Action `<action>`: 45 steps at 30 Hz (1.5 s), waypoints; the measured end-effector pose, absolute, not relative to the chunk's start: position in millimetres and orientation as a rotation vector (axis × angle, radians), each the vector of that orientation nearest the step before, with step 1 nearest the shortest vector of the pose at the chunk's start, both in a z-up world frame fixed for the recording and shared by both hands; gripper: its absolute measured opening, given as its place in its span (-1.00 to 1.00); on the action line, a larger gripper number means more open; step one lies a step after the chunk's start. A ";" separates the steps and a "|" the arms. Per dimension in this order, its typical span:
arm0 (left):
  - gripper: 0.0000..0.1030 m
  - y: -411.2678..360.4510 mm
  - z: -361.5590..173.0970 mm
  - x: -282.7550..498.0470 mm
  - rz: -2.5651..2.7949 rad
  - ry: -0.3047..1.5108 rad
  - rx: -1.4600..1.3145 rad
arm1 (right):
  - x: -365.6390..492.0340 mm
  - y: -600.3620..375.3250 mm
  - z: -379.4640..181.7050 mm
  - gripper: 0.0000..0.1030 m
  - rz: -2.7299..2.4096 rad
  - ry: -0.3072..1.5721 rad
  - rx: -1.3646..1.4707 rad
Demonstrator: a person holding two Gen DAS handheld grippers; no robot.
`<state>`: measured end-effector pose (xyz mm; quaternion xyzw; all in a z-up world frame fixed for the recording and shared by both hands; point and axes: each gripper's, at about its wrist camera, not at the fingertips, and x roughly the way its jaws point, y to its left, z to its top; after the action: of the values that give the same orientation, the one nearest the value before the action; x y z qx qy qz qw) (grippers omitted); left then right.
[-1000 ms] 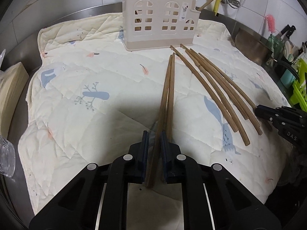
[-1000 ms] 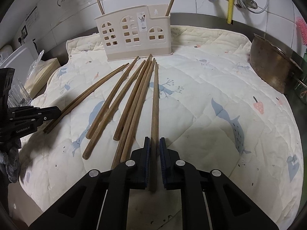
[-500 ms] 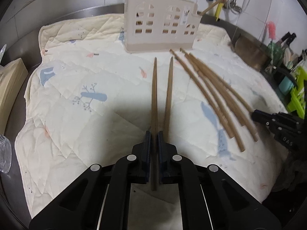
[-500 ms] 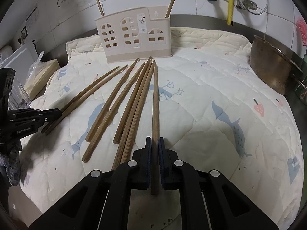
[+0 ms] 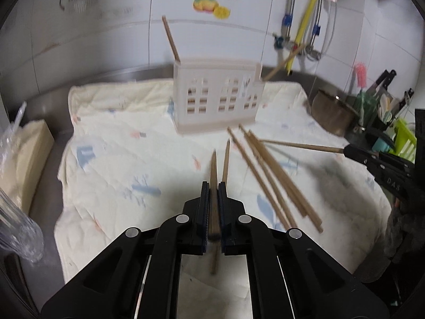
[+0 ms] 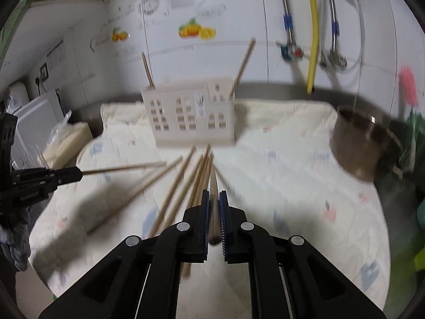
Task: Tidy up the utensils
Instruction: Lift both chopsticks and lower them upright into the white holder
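The left gripper (image 5: 212, 207) clenches one brown wooden chopstick (image 5: 213, 170), raised above the cream quilted mat (image 5: 111, 143). The right gripper (image 6: 214, 212) grips another chopstick (image 6: 213, 186) (both blurred), facing the beige house-shaped plastic holder (image 6: 191, 114).

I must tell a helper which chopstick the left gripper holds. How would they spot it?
Start at the beige holder on the quilt. Chopsticks lie before it; one chopstick is clamped in the left gripper, lifted and pointing at the holder.
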<state>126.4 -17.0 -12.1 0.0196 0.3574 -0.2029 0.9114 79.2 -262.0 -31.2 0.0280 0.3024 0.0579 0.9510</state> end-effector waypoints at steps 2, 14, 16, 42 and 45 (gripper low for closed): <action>-0.90 -18.1 -4.5 129.4 -0.419 0.720 0.043 | 84.8 -261.6 -20.2 -0.86 0.125 0.588 0.048; -0.90 -23.6 45.6 163.3 -0.426 0.658 0.052 | 130.1 -267.0 52.7 -0.87 0.192 0.515 -0.041; -0.90 -27.0 56.9 168.1 -0.439 0.641 0.056 | 136.4 -269.5 68.5 -0.87 0.214 0.506 -0.044; -0.90 -56.1 162.8 287.8 -0.340 0.430 0.011 | 265.5 -280.2 139.5 -0.87 0.164 0.445 0.002; -0.90 -54.4 143.4 294.8 -0.330 0.472 0.002 | 272.5 -278.8 130.1 -0.87 0.163 0.466 -0.001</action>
<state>294.8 -54.4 143.4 0.0011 0.2326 -0.1625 0.9589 272.5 -278.8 130.1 -0.0005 0.2307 0.0806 0.9697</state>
